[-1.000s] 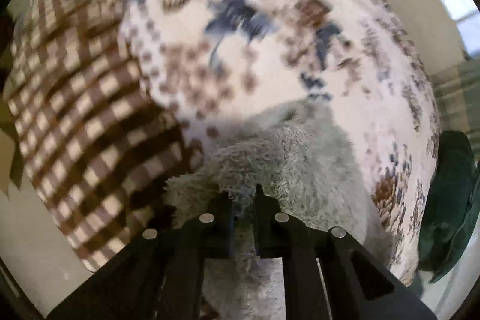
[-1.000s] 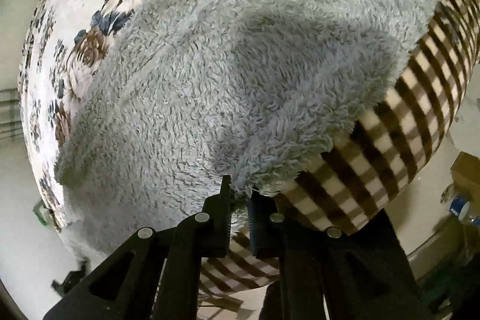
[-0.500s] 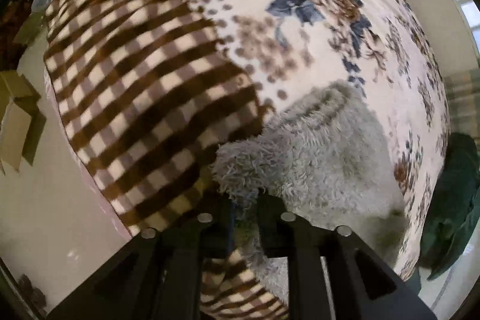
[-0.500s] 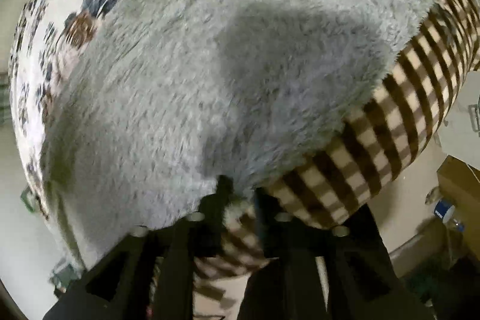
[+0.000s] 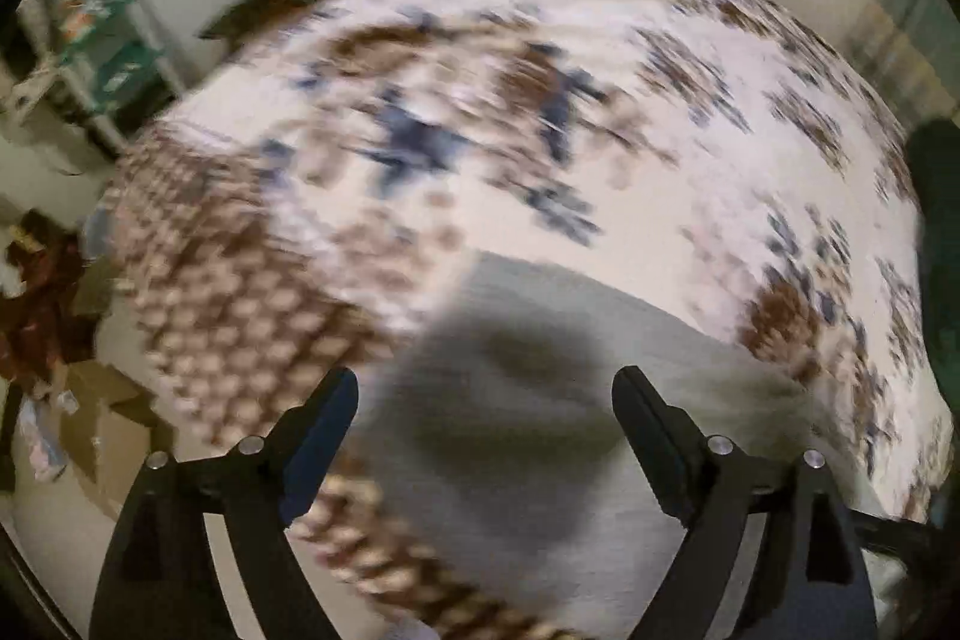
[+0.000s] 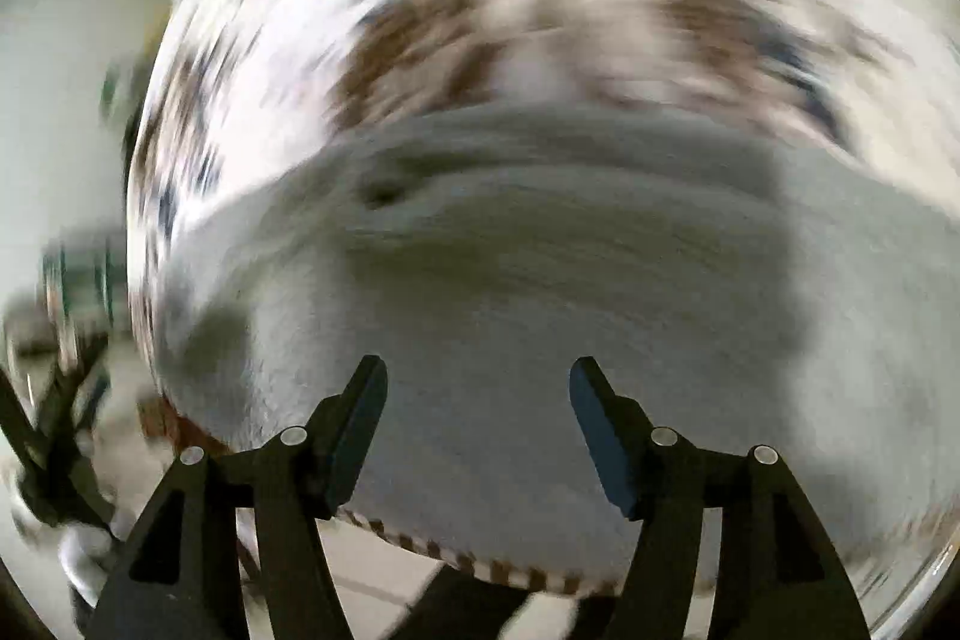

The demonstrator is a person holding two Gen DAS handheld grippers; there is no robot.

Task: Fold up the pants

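Note:
The grey fleece pants lie on a bed with a floral and brown-checked blanket. My left gripper is open and empty, held just above the pants near the bed's front edge. In the right wrist view the pants fill the lower half, with the blanket beyond. My right gripper is open and empty over the grey fabric. Both views are motion-blurred.
The bed edge with the checked border drops to a pale floor on the left. Shelves and clutter stand by the far wall. A dark green object sits at the right of the bed.
Both grippers have let go of the pants and opened wide. Both have pulled back and tilted up, so more of the bed and room shows.

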